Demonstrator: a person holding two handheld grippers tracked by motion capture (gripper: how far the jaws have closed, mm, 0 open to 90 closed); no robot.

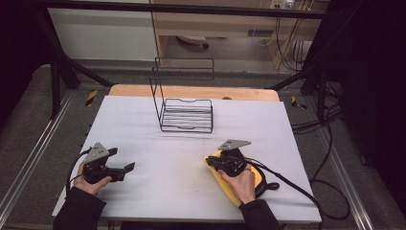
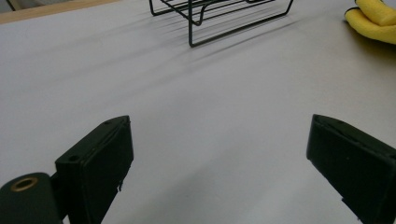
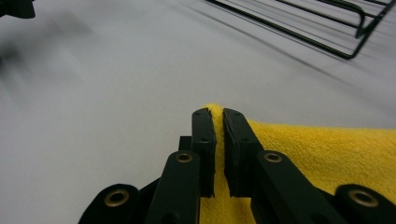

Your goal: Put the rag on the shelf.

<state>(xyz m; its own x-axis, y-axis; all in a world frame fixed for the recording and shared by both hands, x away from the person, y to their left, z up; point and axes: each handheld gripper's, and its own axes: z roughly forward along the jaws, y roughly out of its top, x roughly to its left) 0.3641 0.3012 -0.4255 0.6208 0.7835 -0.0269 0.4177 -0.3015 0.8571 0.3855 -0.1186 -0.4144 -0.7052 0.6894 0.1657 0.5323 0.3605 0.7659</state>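
The right gripper [image 3: 218,116] pinches the corner of a yellow terry cloth [image 3: 322,149] lying at the right front of the grey worktop [image 1: 158,143]. The grasp is done; moving or folding remains. The left gripper [image 2: 219,158] waits spread, apart from the black wire rack [image 1: 186,115].

No legible text, label, brand or number appears in any view. The yellow-and-black striped markers [image 1: 91,97] beside the table [image 1: 143,191] carry no lettering.
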